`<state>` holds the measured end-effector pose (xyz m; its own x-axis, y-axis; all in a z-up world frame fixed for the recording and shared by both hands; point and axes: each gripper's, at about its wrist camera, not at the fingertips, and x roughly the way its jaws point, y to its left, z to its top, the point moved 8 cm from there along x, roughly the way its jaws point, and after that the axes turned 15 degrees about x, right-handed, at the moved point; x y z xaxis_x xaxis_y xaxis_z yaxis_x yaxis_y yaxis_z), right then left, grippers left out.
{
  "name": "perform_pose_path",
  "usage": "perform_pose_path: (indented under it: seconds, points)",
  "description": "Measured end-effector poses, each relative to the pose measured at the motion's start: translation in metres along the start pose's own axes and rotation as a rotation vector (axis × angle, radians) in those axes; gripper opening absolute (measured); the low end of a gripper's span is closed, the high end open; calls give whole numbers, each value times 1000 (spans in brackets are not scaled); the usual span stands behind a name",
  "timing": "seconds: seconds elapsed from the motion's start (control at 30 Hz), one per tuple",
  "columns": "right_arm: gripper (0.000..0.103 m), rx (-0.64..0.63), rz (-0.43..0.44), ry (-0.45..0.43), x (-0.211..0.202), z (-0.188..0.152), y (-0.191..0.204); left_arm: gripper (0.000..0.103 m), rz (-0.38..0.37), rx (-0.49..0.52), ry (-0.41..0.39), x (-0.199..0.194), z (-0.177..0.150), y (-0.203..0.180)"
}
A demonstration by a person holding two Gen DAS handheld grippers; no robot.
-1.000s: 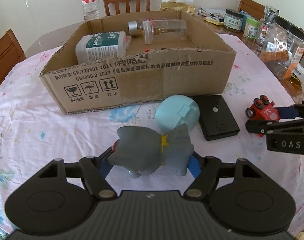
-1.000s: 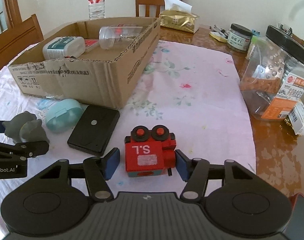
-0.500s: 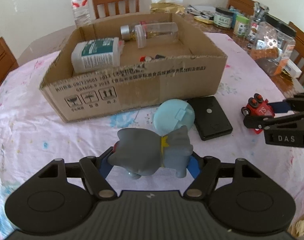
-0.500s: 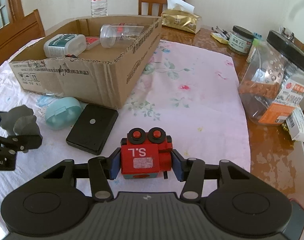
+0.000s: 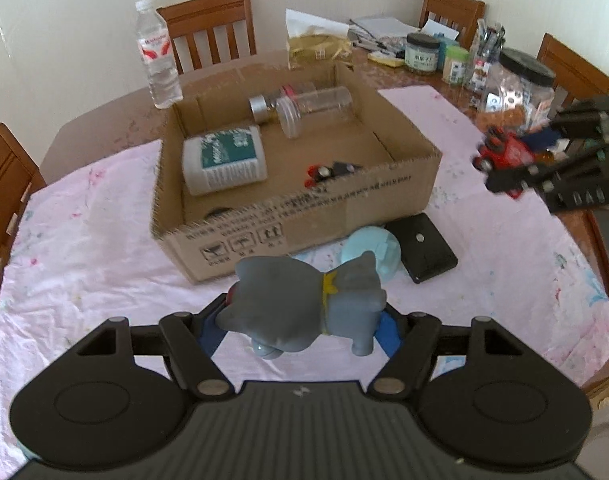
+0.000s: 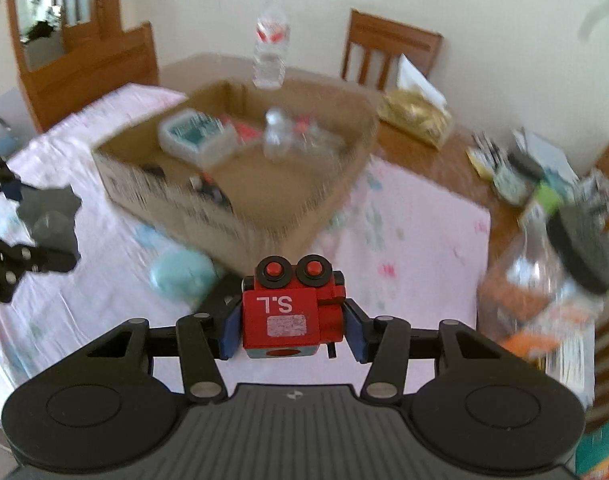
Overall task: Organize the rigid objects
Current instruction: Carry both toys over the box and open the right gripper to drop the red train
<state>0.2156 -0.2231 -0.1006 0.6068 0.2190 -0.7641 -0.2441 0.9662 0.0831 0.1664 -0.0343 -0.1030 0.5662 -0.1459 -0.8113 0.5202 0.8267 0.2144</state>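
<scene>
My left gripper (image 5: 300, 326) is shut on a grey toy elephant (image 5: 304, 300) and holds it above the tablecloth, in front of the open cardboard box (image 5: 304, 208). My right gripper (image 6: 290, 328) is shut on a red toy train (image 6: 292, 312) and holds it in the air to the right of the box (image 6: 208, 204); it also shows in the left wrist view (image 5: 504, 152). The box holds a white bottle (image 5: 222, 160), a clear jar (image 5: 312, 110) and a small toy (image 5: 330, 170). A light blue round case (image 5: 374, 250) and a black flat case (image 5: 422, 246) lie on the cloth by the box.
A water bottle (image 5: 158, 68) stands behind the box. Jars, a large clear jar (image 5: 516, 84) and a tissue pack (image 5: 318, 46) crowd the bare wood at the back right. Wooden chairs ring the table. The right wrist view is motion-blurred.
Both grippers have risen from the table with their toys. The right gripper closed on the red train and lifted it higher, toward the box.
</scene>
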Motion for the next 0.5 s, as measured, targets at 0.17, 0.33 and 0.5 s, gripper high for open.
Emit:
perform_pose_path:
  seconds: [0.17,0.33,0.5]
  points:
    - [56,-33,45,-49,7,42,16,72,27,-16,-27,-13,5,16]
    - [56,-53,61,-45,39,71,25,72,33,-49,-15,-16,6,30]
    - [56,-47,66,-21,70,91,27,72,60,-80,-23,-20,6,40]
